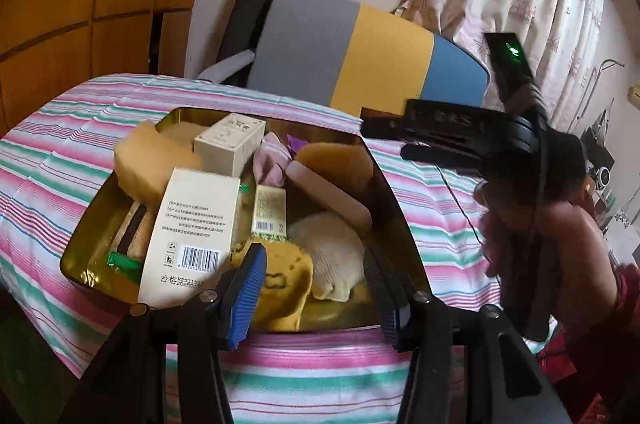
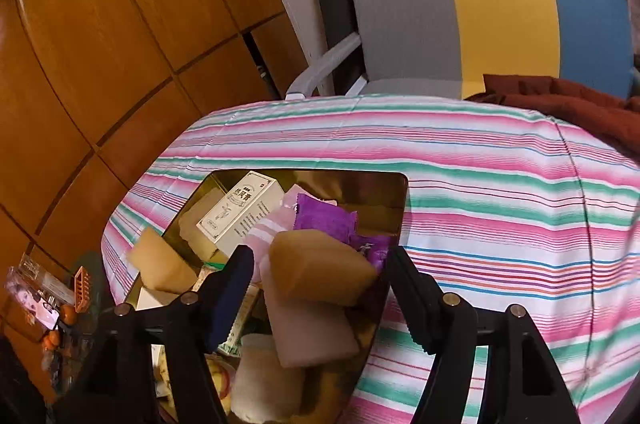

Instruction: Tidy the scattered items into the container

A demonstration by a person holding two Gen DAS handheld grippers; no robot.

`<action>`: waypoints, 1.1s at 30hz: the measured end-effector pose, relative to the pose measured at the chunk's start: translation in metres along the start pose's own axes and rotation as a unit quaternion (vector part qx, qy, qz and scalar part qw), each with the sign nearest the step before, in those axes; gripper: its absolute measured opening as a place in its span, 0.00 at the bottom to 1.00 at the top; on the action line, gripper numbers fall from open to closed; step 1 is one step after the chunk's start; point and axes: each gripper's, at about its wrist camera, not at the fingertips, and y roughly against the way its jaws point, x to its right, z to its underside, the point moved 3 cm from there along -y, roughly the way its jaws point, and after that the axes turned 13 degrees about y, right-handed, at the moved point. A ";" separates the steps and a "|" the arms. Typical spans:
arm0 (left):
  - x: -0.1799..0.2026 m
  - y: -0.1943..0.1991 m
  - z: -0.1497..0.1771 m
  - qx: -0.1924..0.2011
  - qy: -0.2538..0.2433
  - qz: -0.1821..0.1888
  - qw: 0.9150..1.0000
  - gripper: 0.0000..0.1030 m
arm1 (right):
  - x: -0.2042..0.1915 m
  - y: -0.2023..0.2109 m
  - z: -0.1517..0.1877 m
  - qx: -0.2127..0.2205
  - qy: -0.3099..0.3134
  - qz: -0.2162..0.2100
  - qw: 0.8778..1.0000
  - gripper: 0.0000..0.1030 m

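Both grippers are hovering over the tin (image 1: 394,183), which is sitting on the striped cloth (image 2: 480,183). The left gripper (image 1: 312,288) is standing apart, gripping nothing (a yellow sock (image 1: 286,284) lies below). The right gripper (image 2: 320,288) is likewise apart, above a tan sponge (image 2: 320,264).

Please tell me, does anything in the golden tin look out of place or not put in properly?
Yes. One tan sponge at the far left corner of the golden tin leans over the rim and sticks out above the striped cloth. The rest lies heaped but inside; nothing looks spilled or damaged.
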 end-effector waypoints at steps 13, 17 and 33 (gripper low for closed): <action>0.011 -0.044 -0.008 -0.051 -0.009 0.023 0.998 0.39 | -0.015 0.016 0.013 0.012 -0.028 -0.028 0.999 0.67; 0.000 -0.020 -0.019 -0.022 0.021 0.017 0.999 0.42 | -0.015 0.028 0.014 0.019 -0.028 -0.028 0.999 0.67; -0.051 0.053 -0.066 0.086 0.056 -0.136 0.985 0.50 | -0.067 0.037 0.011 0.001 0.060 0.019 0.998 1.00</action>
